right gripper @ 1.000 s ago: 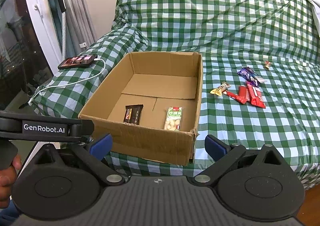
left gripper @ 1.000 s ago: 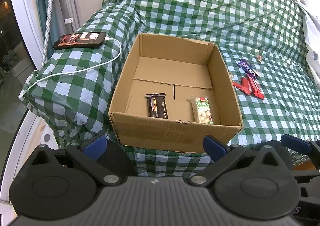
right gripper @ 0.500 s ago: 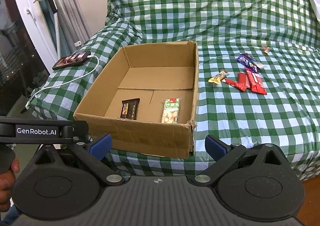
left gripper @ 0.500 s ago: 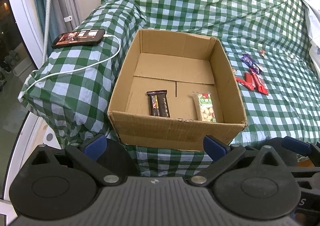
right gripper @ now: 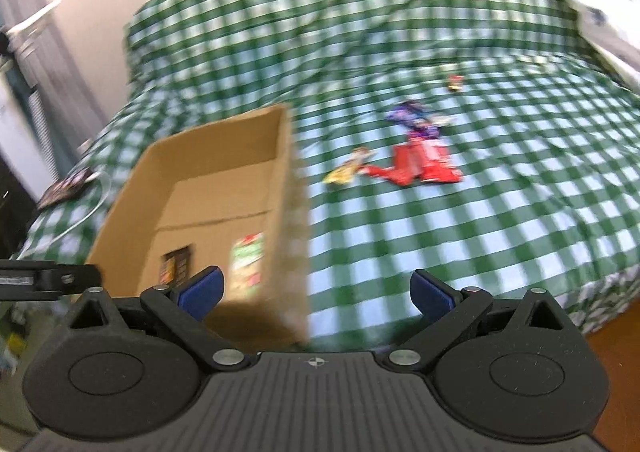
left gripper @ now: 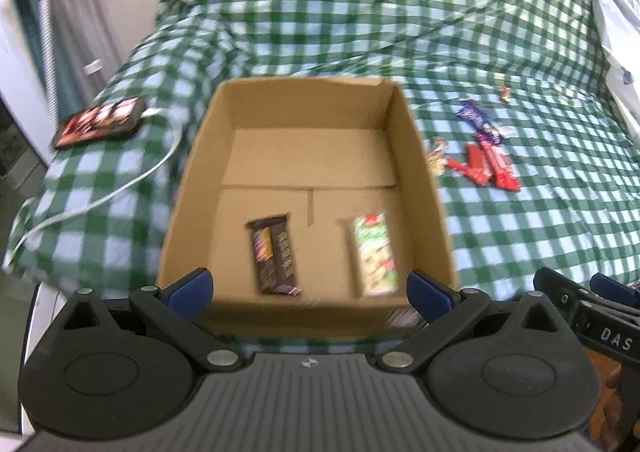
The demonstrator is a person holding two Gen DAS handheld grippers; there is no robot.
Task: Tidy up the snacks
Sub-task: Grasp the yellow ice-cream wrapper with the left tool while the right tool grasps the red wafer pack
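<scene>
On the green-checked cover [left gripper: 520,244], an open cardboard box [left gripper: 424,180] is seen with its flaps down and its interior exposed. Two snacks are found lying flat on the box floor, near the front wall and apart from each other: a dark brown bar [left gripper: 274,254] to the left and a green-and-white packet [left gripper: 374,254] to the right. Outside the box, to its right, a loose cluster of snacks is noted on the cover: red wrappers [right gripper: 424,166], a purple wrapper [right gripper: 412,118] touching them on the far side, a yellow wrapper [right gripper: 346,172] just beside them toward the box, and a small sweet [right gripper: 455,83] lying well apart, farther back. A phone [left gripper: 102,122] with a white cable [left gripper: 120,188] attached is recorded left of the box.

The left gripper [left gripper: 310,292] is held over the front edge of the box, its blue-padded fingers spread wide with nothing between them. The right gripper [right gripper: 318,290] is likewise spread wide and empty, positioned at the near right corner of the box. Both views are blurred; finer wrapper detail cannot be read.
</scene>
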